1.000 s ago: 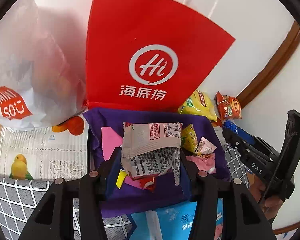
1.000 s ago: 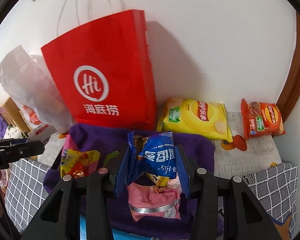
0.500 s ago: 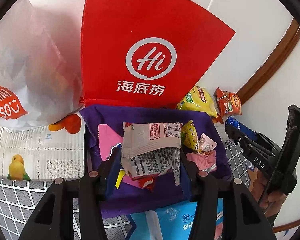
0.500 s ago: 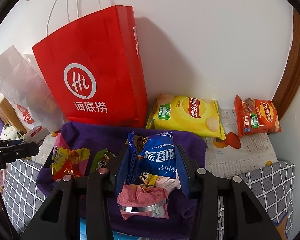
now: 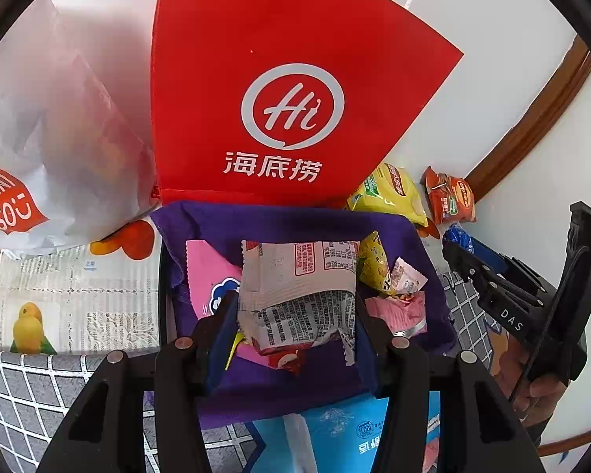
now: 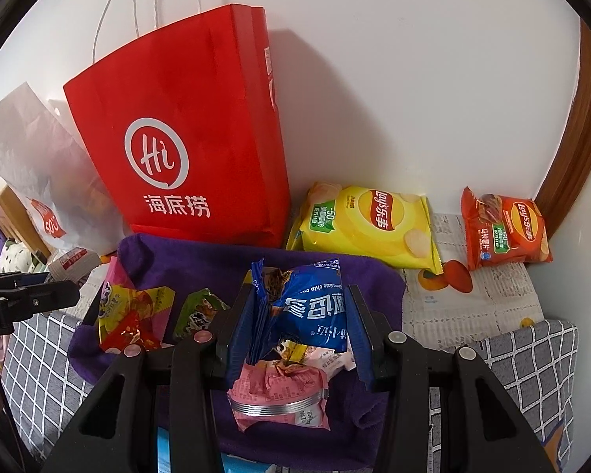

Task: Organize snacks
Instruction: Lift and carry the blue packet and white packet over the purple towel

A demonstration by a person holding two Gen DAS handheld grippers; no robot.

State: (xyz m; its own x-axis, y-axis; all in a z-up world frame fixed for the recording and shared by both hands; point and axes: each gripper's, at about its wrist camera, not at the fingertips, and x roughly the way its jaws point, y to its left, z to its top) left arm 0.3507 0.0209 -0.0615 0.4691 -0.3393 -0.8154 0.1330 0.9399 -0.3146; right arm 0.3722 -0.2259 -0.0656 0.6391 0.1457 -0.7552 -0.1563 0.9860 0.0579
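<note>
My left tool (image 5: 295,335) is clamped on a grey packet (image 5: 297,295); my right tool (image 6: 295,327) grips a blue cookie packet (image 6: 307,307). Both hang over the purple bin (image 5: 287,220), above loose snacks. Beyond stands the red bag (image 6: 185,126), with yellow chips (image 6: 366,232) and orange chips (image 6: 504,232) against the wall. Advice: carry each packet clear of the rim, hold firmly, avoid crushing contents.

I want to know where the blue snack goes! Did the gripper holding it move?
Yes. The right hand-held gripper, shut on the blue cookie packet, has swung right: the red bag has slid left in its view and the orange chip bag sits further from the right edge.
</note>
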